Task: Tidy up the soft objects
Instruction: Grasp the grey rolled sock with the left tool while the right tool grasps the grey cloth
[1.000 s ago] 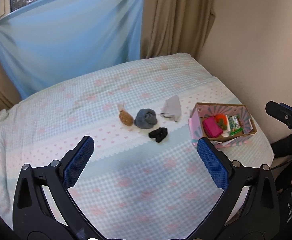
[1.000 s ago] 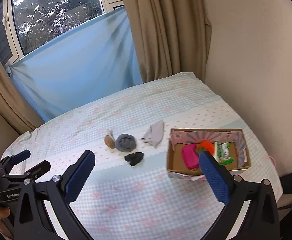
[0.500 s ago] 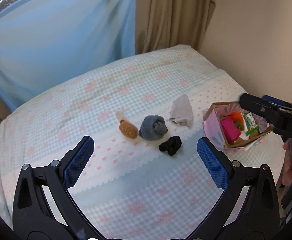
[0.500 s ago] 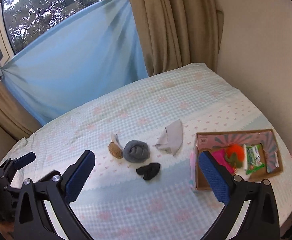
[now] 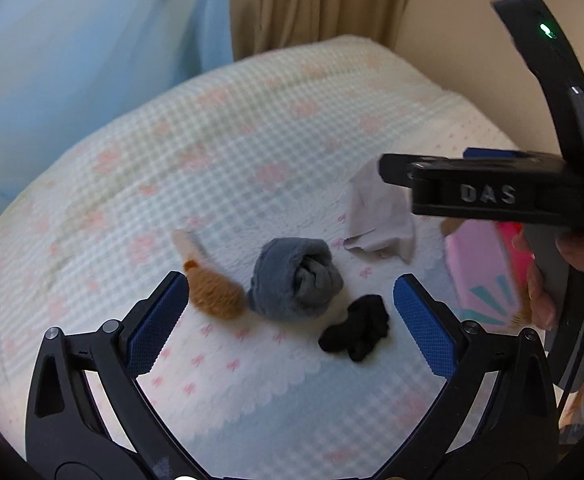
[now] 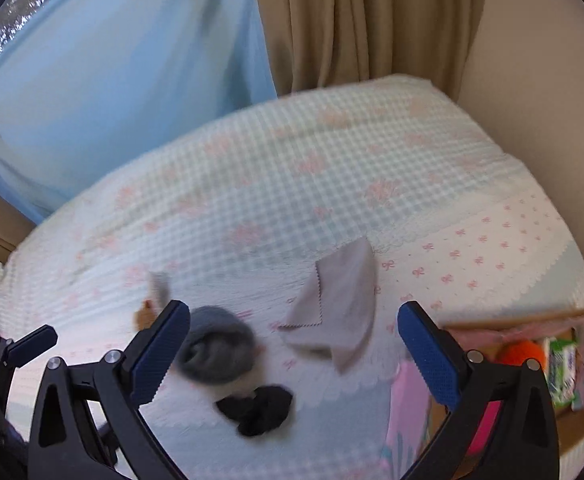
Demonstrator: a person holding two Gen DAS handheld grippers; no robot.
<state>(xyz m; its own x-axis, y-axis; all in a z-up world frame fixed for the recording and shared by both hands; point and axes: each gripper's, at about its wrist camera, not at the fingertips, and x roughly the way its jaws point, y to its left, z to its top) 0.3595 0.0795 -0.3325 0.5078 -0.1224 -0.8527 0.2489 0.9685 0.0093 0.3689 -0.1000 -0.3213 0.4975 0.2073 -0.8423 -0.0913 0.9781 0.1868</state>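
Both the left hand-held gripper (image 5: 291, 307) and right hand-held gripper (image 6: 294, 342), wide open and empty, crowd the rolled grey sock (image 5: 297, 281) on the bed (image 5: 252, 140), risking a collision or grabbing the touching orange plush toy (image 5: 214, 294).

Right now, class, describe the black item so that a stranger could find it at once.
On the checked bedspread, four soft things lie left of the pink cardboard box. The small crumpled black sock lies nearest the camera, just in front of the rolled grey sock. It is the only black, unrolled lump.
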